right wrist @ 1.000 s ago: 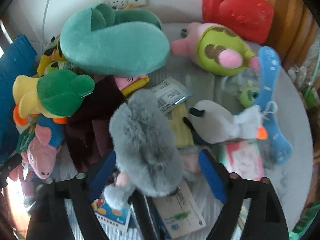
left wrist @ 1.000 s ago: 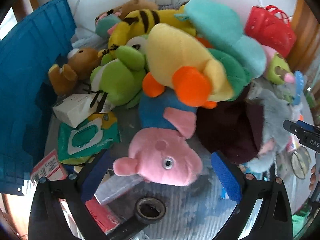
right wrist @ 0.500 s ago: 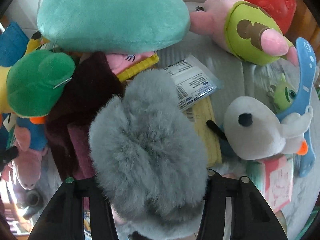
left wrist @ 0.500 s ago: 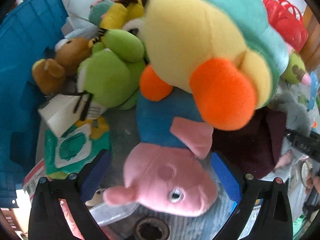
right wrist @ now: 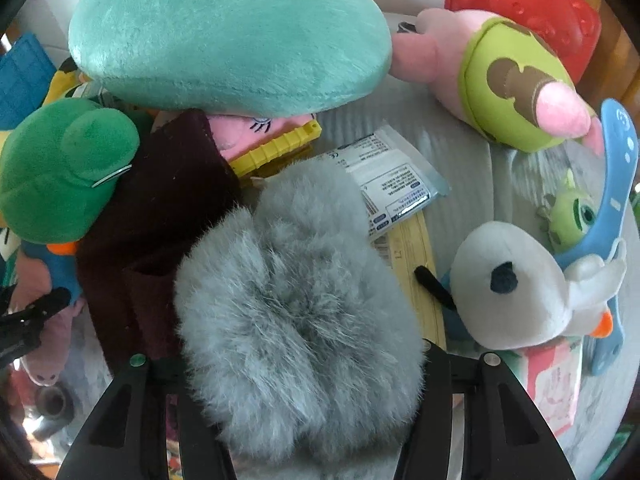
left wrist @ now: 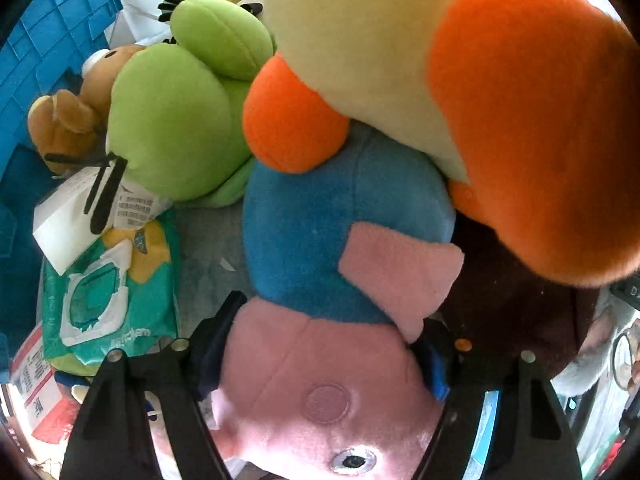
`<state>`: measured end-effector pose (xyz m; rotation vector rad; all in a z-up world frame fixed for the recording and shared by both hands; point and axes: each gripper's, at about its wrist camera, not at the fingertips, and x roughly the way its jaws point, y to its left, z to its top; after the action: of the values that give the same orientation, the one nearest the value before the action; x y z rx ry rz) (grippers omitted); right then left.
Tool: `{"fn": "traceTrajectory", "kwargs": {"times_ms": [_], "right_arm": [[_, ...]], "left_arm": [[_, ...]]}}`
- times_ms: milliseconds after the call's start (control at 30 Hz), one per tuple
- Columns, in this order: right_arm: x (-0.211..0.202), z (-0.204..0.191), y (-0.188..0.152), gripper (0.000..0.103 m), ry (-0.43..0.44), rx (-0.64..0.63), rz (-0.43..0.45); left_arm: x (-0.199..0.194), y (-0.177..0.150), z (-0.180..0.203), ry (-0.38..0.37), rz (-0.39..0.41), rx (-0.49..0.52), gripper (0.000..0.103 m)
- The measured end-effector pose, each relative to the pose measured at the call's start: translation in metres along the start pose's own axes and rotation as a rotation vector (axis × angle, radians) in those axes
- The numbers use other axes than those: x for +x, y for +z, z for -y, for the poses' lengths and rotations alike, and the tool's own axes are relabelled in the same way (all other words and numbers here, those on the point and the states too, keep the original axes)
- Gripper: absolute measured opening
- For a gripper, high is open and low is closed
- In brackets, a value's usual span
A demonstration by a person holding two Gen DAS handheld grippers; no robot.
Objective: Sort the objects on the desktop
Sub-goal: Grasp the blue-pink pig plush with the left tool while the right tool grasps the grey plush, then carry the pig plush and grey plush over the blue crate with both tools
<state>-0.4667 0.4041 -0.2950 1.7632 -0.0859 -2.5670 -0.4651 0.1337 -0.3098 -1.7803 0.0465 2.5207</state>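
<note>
My left gripper (left wrist: 324, 332) is shut on the head of a pink pig plush (left wrist: 320, 384), with one blue pad on each side. The pig's blue body (left wrist: 340, 232) runs forward under a yellow duck plush (left wrist: 380, 40) with orange feet. In the right wrist view my right gripper (right wrist: 304, 356) is shut on a grey fluffy plush (right wrist: 296, 300). Its fur bulges over both fingers and hides the pads. The left gripper's black tip (right wrist: 28, 320) shows at the left edge beside the pig.
A green plush (left wrist: 172, 120), a brown bear (left wrist: 64, 124), a white box (left wrist: 60, 220) and a wipes pack (left wrist: 104, 292) lie by a blue crate (left wrist: 40, 40). A teal plush (right wrist: 228, 32), maroon cloth (right wrist: 160, 216), white bird plush (right wrist: 516, 288), pink-green plush (right wrist: 516, 88) and red basket (right wrist: 528, 4) crowd the right.
Both grippers moved forward and down into the pile. The left fingers came in onto the pig's head. The right fingers closed on the grey plush about half a second ago and stay there.
</note>
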Motion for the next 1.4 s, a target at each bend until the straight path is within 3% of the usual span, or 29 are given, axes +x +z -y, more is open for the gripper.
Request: {"fn": "traceTrajectory", "kwargs": {"times_ms": [100,133,333,500,667,767,900,1067,1400], "right_arm": [[-0.004,-0.004,-0.004,0.051,-0.010,0.004,0.013],[-0.008,-0.006,-0.006,0.042,-0.011,0.004,0.018],[-0.057,-0.014,-0.023,0.037,0.005,0.001,0.087],[-0.115,-0.033,-0.025,0.035,0.057,-0.028,0.184],[-0.176,-0.067,-0.019,0.035,0.120,-0.088,0.304],[-0.203,-0.074,-0.008,0.035,0.158,-0.127,0.351],[-0.225,-0.092,0.002,0.035,0.193,-0.196,0.395],[-0.249,-0.119,-0.009,0.035,0.227,-0.268,0.411],[-0.253,-0.178,-0.019,0.035,0.312,-0.472,0.421]], "left_arm": [[-0.007,-0.002,0.000,-0.005,-0.006,0.000,0.065],[-0.011,-0.003,0.000,-0.008,-0.005,-0.001,0.063],[-0.063,-0.020,-0.004,-0.054,0.049,-0.006,0.061],[-0.126,-0.029,-0.004,-0.088,0.164,0.010,0.061],[-0.197,-0.025,-0.007,-0.076,0.320,0.022,0.061],[-0.220,-0.022,-0.015,-0.052,0.365,0.016,0.061],[-0.239,-0.026,-0.027,-0.013,0.392,-0.017,0.061],[-0.251,-0.039,-0.037,0.030,0.406,-0.065,0.061],[-0.265,-0.085,-0.070,0.123,0.399,-0.207,0.061]]}}
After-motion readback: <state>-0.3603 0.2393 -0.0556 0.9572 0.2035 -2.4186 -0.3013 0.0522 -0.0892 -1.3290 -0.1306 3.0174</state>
